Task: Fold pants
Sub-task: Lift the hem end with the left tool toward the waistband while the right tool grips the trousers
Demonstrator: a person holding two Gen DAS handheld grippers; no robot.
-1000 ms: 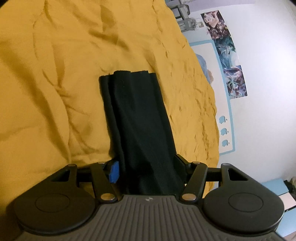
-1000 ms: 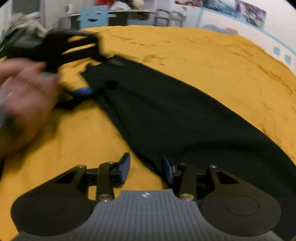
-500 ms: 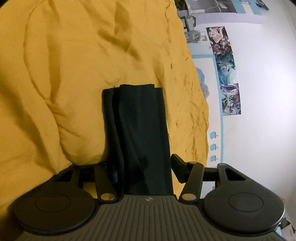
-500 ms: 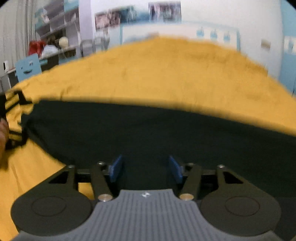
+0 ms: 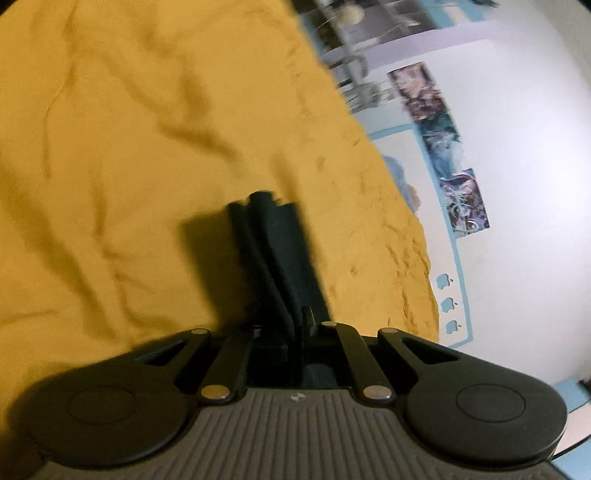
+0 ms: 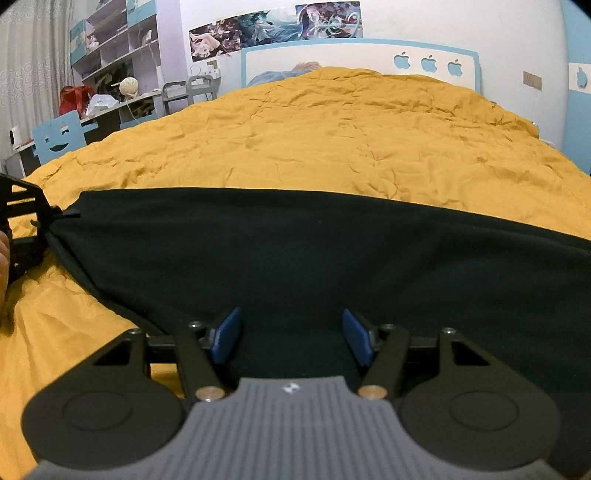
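Left claw (image 5: 291, 325) pinching black pants (image 5: 280, 251), right claw (image 6: 291, 339) spread above them

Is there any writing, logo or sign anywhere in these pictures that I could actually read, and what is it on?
No readable words or numbers anywhere.
Small emblem on the right gripper body: a mark, no letters legible.
Same emblem on the left gripper body: too small to read.
Headboard: three blue apple-shaped cutouts, no text.
Posters on the wall: pictures only, any lettering too small to read.
Blue chair back: a smiling face, no words.
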